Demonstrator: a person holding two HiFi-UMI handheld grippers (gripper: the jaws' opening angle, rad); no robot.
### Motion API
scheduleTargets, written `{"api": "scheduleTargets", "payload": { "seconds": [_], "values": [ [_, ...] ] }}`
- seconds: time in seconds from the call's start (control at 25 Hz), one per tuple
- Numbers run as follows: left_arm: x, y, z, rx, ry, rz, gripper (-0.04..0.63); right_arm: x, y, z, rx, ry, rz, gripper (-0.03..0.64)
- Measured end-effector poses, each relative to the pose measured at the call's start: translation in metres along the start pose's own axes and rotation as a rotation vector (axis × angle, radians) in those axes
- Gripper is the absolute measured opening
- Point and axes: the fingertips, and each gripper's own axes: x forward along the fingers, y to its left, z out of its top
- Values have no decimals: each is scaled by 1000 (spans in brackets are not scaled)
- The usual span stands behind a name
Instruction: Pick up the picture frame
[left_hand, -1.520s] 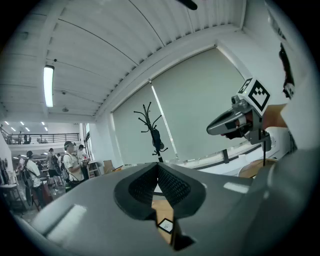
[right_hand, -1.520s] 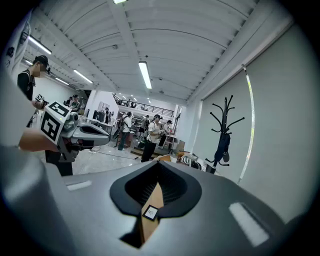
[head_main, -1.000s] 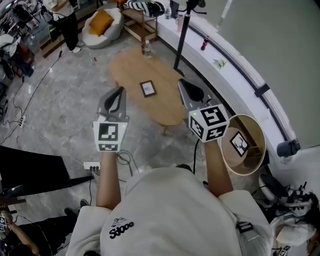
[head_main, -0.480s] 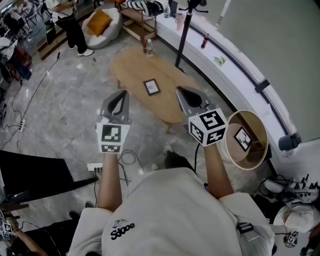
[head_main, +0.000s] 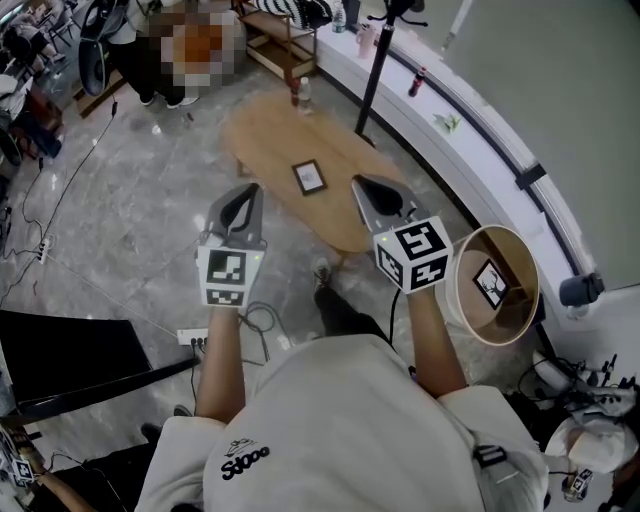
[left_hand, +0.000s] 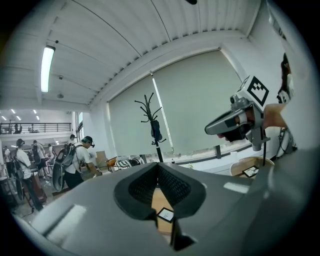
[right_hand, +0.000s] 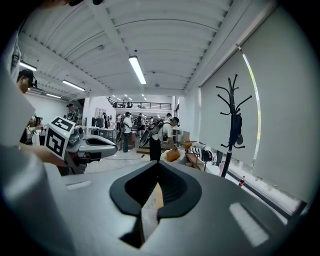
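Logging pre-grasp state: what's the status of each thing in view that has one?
left tool: shut, empty, held in air
right tool: shut, empty, held in air
picture frame: lying flat on oval table, untouched
second frame: inside round wooden tub
bottle: upright at table's far end

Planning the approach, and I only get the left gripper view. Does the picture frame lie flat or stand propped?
Observer: Flat. In the head view the picture frame lies face up near the middle of the oval wooden table.
Operator: Anything else on that table?
Observer: A bottle at its far end, well apart from the frame.
Operator: Are the other gripper's jaws open?
Observer: No. The right gripper has them together in its own view, with nothing between.
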Motion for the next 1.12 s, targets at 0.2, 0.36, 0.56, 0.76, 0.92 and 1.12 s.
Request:
{"api": "scheduleTargets", "payload": {
  "seconds": [0.2, 0.36, 0.56, 0.76, 0.92, 1.12],
  "values": [
    [41, 25, -3, 0, 6, -5, 11, 40, -35, 12, -36, -17, -50, 3],
    [82, 50, -13, -11, 23, -8, 11, 81, -60, 18, -39, -27, -52, 3],
    [145, 78, -18, -35, 39, -17, 11, 135, -102, 20, -19, -12, -51, 3],
    [202, 105, -16, -46, 46, -22, 11, 177, -145, 29, 0, 3, -64, 4],
    [238, 114, -23, -54, 65, -28, 11, 202, -171, 19, 13, 27, -58, 3],
    [272, 118, -39, -59, 101, -51, 11, 233, -193, 6, 43, 57, -53, 5]
  ]
}}
